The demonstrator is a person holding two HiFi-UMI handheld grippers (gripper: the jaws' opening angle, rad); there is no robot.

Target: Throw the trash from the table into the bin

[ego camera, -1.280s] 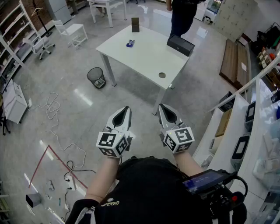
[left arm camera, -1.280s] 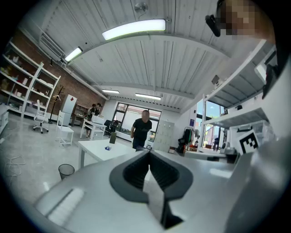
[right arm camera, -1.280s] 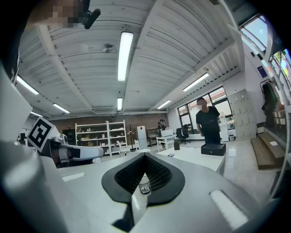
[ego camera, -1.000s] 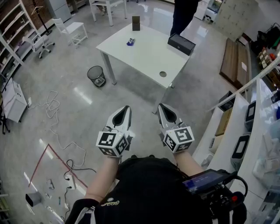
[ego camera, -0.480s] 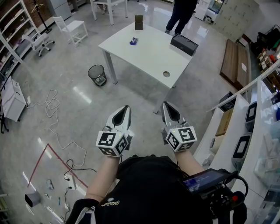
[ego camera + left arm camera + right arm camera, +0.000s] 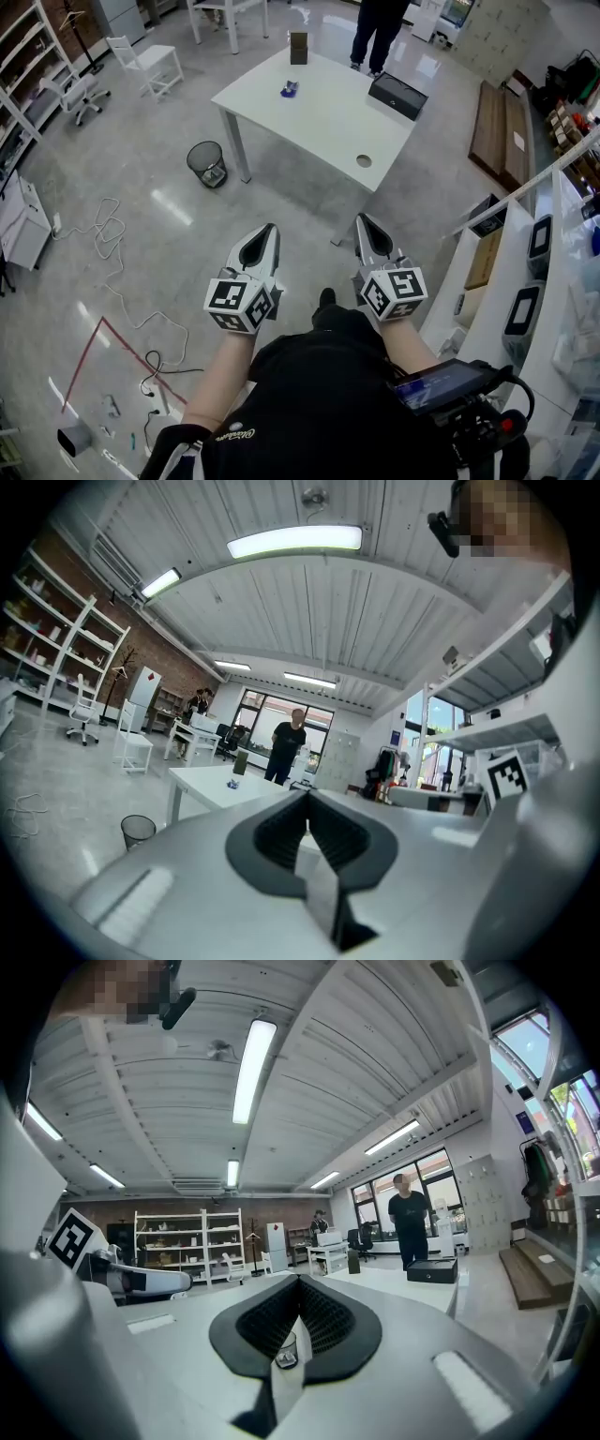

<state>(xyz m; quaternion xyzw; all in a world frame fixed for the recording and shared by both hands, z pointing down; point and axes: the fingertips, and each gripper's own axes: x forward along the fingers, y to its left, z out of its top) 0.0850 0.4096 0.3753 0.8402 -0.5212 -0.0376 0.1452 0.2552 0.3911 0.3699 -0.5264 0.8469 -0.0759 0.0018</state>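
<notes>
I am walking up to the table (image 6: 319, 117). Compared with a second ago it is sitting slightly further right in the head view. A shoe tip (image 6: 325, 298) is now showing between my forearms, and the person (image 6: 380, 28) beyond the far edge has shifted leftward along it. Both tools are still riding level ahead of me. The left gripper (image 6: 271, 232) is pinched fully together on nothing, and the right gripper (image 6: 362, 221) is likewise closed and empty. I am judging this as the approach, with no pickup begun. The trash (image 6: 290, 90), a small blue scrap, is lying near the far-left corner of the white tabletop. It is well apart from a black box (image 6: 398, 95) and near a dark upright block (image 6: 299, 47). The bin (image 6: 207, 163), a wire mesh basket, is standing on the grey floor beside the table's left leg. Loose cable (image 6: 108, 239) is trailing across the floor on my left, and shelving (image 6: 520, 281) is lining the right.
</notes>
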